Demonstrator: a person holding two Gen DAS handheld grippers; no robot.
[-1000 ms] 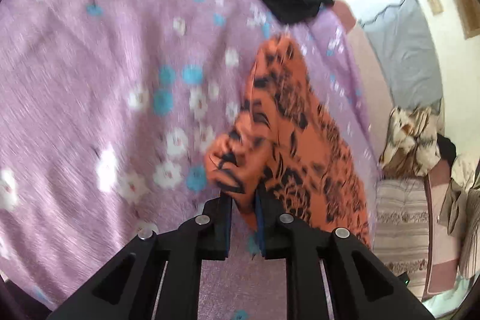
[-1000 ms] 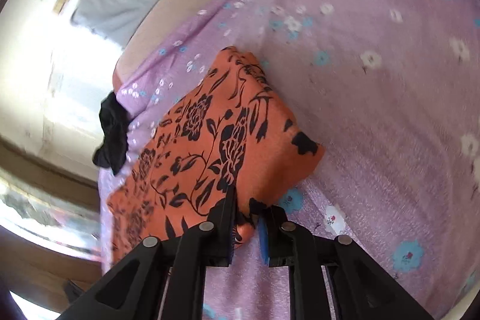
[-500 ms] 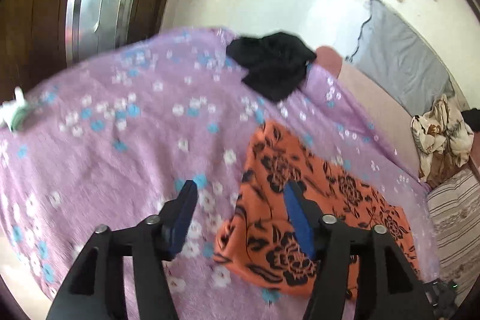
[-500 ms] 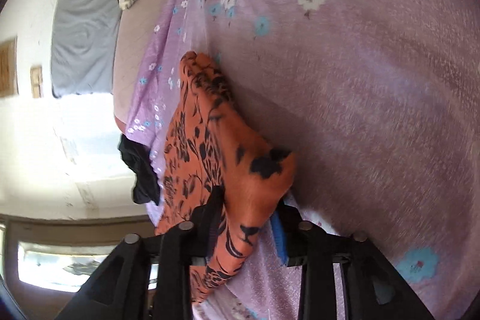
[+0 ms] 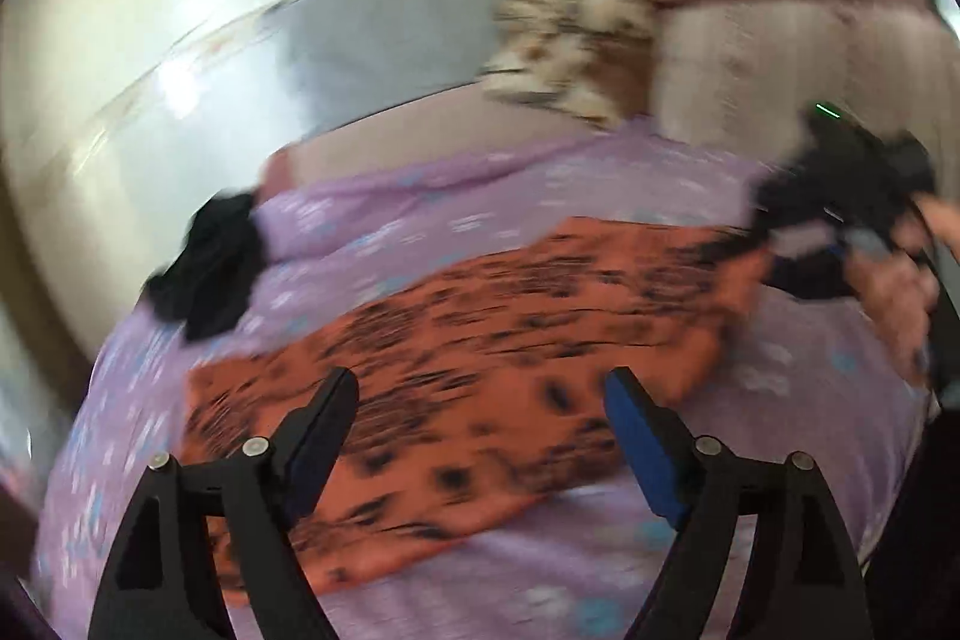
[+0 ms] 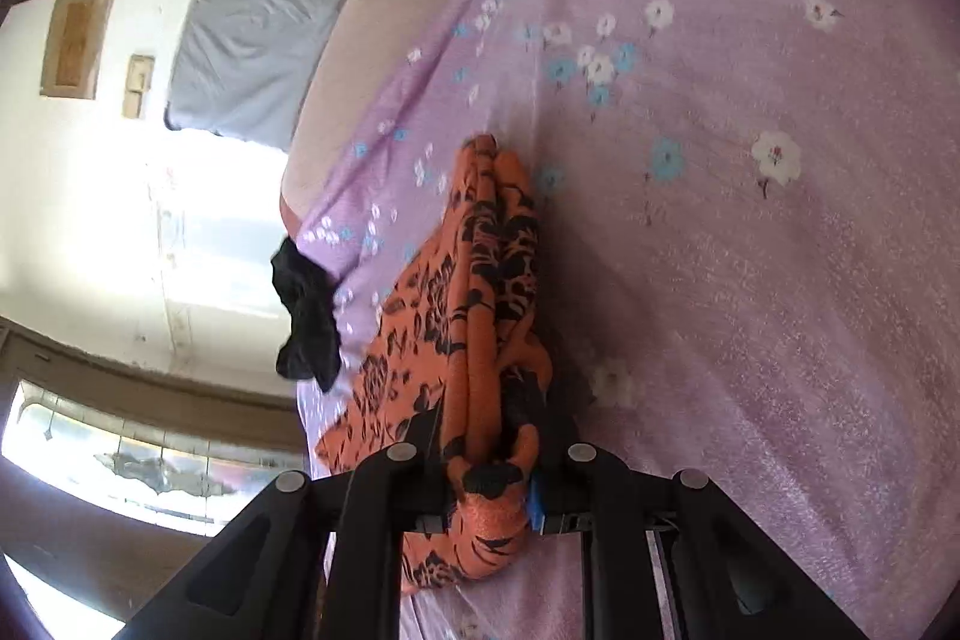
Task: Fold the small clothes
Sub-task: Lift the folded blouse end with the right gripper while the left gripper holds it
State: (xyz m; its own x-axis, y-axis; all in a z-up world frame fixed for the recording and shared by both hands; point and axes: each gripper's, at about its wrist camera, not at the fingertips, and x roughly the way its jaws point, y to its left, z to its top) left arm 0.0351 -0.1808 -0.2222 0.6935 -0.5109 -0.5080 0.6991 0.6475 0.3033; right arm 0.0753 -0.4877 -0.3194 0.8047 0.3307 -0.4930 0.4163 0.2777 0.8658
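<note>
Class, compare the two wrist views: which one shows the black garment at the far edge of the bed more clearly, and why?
The right wrist view. There the black garment is sharp, lying on the edge of the purple floral bedspread, beyond the orange cloth. In the left wrist view the garment is in frame but smeared by motion blur, a dark shape only.

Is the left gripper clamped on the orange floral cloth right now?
No: the left gripper stands wide open above the orange floral cloth, having just been opening, with neither of its fingers pressing on the fabric.
</note>
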